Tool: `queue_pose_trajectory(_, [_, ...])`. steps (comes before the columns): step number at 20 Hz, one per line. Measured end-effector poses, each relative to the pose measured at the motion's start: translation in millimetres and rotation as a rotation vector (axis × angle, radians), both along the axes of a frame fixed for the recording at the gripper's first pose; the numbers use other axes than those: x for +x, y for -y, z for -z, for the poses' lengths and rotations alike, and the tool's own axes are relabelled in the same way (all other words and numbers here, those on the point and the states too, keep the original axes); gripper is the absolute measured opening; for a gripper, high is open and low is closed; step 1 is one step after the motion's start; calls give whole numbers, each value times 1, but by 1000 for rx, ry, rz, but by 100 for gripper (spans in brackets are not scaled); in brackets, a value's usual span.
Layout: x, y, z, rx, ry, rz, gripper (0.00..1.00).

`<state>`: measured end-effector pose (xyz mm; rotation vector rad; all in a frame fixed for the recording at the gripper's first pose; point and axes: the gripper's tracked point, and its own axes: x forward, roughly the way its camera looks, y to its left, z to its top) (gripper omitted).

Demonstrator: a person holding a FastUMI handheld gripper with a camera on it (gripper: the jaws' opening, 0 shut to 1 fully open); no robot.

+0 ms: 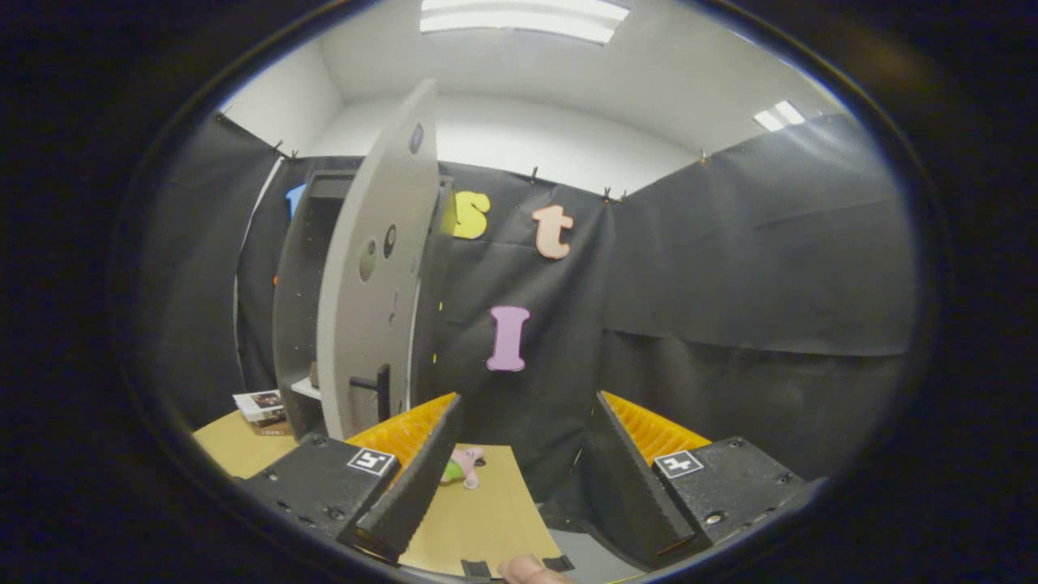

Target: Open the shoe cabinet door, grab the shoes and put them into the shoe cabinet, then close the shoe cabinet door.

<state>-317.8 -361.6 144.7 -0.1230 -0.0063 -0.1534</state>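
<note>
The grey shoe cabinet point(298, 308) stands on the tan table point(478, 519), beyond my left finger. Its door point(373, 268) is swung open toward me, edge-on, with a dark handle point(378, 389) low on it. The dark inside of the cabinet shows to the left of the door. A small pink and green shoe point(462, 469) lies on the table just ahead of the fingers, close to the left one. My gripper point(523, 410) is open, with nothing between its fingers point(422, 454).
A small stack of printed booklets point(261, 405) lies on the table left of the cabinet. The table's right edge runs just right of the shoe, with grey floor point(588, 560) below. A fingertip point(531, 570) shows at the near table edge. Black cloth walls stand behind.
</note>
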Motion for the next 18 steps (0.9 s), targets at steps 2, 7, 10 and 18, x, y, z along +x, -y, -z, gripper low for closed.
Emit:
queue_pose_trajectory(2, [12, 2, 22, 44, -45, -104, 100])
queue_pose_trajectory(7, [55, -6, 62, 106, -122, -217, 100])
queue_pose_trajectory(10, [61, -39, 65, 145, -133, -336, 100])
queue_pose_trajectory(18, [69, -76, 78, -5, -119, -298, 94])
